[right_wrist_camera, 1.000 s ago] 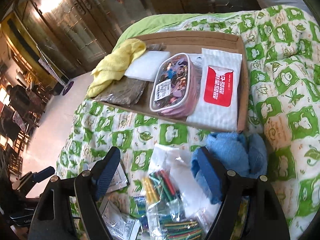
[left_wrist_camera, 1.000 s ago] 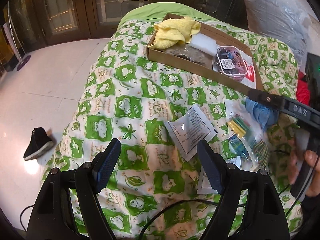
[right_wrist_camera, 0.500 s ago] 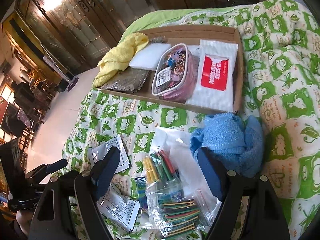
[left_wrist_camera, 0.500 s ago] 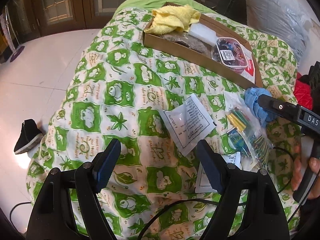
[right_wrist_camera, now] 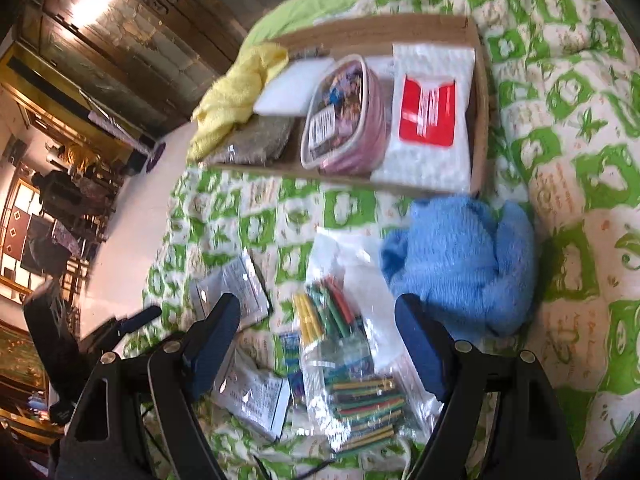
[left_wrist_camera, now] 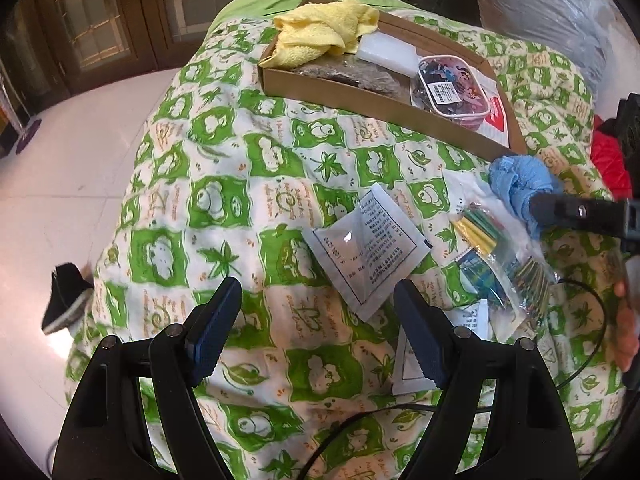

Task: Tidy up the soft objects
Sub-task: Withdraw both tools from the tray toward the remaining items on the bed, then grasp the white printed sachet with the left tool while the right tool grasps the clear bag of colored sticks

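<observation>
A crumpled blue towel (right_wrist_camera: 460, 264) lies on the green-and-white bedspread just in front of the cardboard tray (right_wrist_camera: 320, 172). My right gripper (right_wrist_camera: 316, 340) hovers open over clear bags of coloured sticks (right_wrist_camera: 340, 344), its right finger beside the towel without touching it. The tray holds a yellow towel (right_wrist_camera: 236, 96), a white foam block (right_wrist_camera: 292, 88), a patterned pouch (right_wrist_camera: 344, 116) and a white packet with a red label (right_wrist_camera: 428, 120). My left gripper (left_wrist_camera: 318, 332) is open and empty above the bedspread, near a white printed packet (left_wrist_camera: 368, 248). The blue towel (left_wrist_camera: 516, 180) lies far right there.
The bed drops off at the left to a white tiled floor with a black shoe (left_wrist_camera: 64, 300). A large plastic bag (left_wrist_camera: 540, 12) and red cloth (left_wrist_camera: 612, 160) lie at the right. A black cable (left_wrist_camera: 400, 404) crosses the bedspread under my left gripper.
My left gripper has sunk a little toward the bedspread. My right gripper has tilted downward, so the blue towel and the bags sit closer to its fingers. Both stay open.
</observation>
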Demonstrator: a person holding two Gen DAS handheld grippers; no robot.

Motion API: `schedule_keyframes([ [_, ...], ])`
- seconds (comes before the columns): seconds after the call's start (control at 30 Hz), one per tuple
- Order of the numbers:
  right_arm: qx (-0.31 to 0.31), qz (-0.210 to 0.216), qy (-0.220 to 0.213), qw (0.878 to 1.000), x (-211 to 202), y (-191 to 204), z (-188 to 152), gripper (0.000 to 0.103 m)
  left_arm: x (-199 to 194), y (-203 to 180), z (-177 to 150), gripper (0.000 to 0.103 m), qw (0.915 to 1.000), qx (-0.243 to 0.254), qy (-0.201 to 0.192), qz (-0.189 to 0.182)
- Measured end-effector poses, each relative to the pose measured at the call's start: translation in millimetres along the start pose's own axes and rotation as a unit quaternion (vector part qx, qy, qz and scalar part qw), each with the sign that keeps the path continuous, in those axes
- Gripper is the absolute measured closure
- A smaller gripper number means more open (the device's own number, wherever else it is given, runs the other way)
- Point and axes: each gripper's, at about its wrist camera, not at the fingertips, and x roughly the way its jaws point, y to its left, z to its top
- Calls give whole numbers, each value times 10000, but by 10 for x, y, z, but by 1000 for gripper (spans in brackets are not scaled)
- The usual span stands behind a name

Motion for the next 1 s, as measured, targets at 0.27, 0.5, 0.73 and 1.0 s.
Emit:
schedule_keyframes([
  [0.27, -245, -337, 373, 9984, 167, 62, -157, 23, 123, -177, 107, 24, 9983, 559, 134, 7],
  [0.5, -933, -896, 298, 9911, 367, 256, -72, 23, 292, -433, 189, 24, 9881, 1519, 236, 75],
  [0.73, -1325, -1133, 313, 9842, 528, 330, -49, 23, 584, -587, 275, 24, 9739, 2202, 549, 113],
  [1.0, -1688, -1474, 267, 9742, 616, 384, -85, 28, 684, -488, 319, 24, 9809, 1838, 635, -42],
])
